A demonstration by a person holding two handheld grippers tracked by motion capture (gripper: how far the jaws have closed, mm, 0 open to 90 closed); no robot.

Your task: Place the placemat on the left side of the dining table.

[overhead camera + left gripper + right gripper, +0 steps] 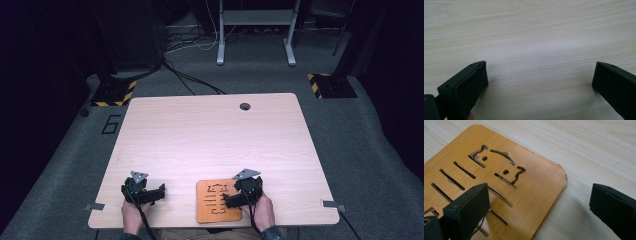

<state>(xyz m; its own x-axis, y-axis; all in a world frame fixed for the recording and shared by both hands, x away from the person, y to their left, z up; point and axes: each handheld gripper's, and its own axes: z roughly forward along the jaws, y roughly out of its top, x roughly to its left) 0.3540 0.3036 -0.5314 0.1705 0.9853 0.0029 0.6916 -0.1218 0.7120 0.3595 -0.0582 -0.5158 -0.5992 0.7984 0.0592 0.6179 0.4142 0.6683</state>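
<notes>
A brown bamboo board (215, 202) with cut slots and a cut-out figure lies flat near the table's front edge, right of centre. My right gripper (233, 199) rests at the board's right side. In the right gripper view the right gripper (540, 200) is open, one jaw above the board (499, 170) and the other above bare wood, with the board's rounded corner between them. My left gripper (152, 192) sits on the table left of the board, apart from it. The left gripper (540, 80) is open with only bare tabletop between its jaws.
The light wooden table (210, 135) has a round cable hole (245, 106) near its far edge. Small metal clips (94, 206) (332, 204) stick out at both front corners. Stands with yellow-black bases (116, 93) and a desk frame (255, 30) stand on the floor beyond.
</notes>
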